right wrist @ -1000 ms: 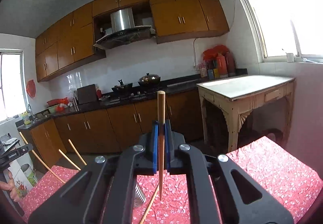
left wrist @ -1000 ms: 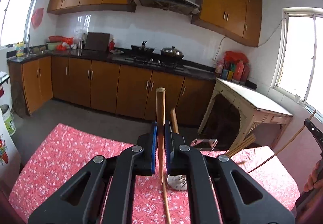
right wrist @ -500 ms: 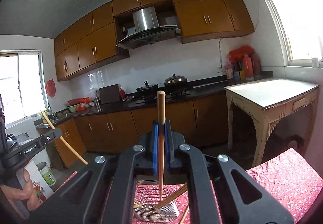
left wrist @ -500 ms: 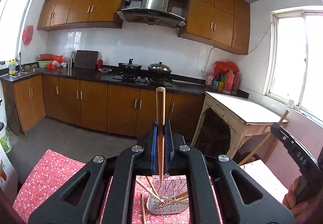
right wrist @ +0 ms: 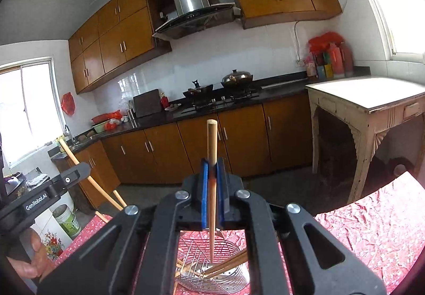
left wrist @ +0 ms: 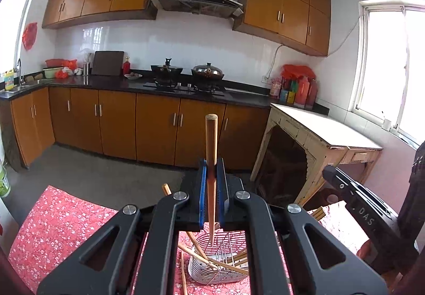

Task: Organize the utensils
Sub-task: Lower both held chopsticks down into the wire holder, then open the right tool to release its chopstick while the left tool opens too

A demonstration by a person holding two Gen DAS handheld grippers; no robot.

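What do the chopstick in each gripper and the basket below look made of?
Left chopstick and right chopstick: likely wood or bamboo, matte tan with a pale cut end. Utensil basket: thin shiny silver wires, probably stainless or chromed steel.

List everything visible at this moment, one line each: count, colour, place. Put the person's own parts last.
Held chopsticks: two, wooden, one upright in each gripper's jaws.
Wire basket: one, silver, on the tablecloth below both grippers.
Loose chopsticks: several, wooden, leaning in the basket.
Tablecloth: one, red floral, covering the table.
Side table: one, cream, by the window.
Pots: two, dark, on the stove.
Left gripper: black, blue pads, shut.
Right gripper: same, shut.
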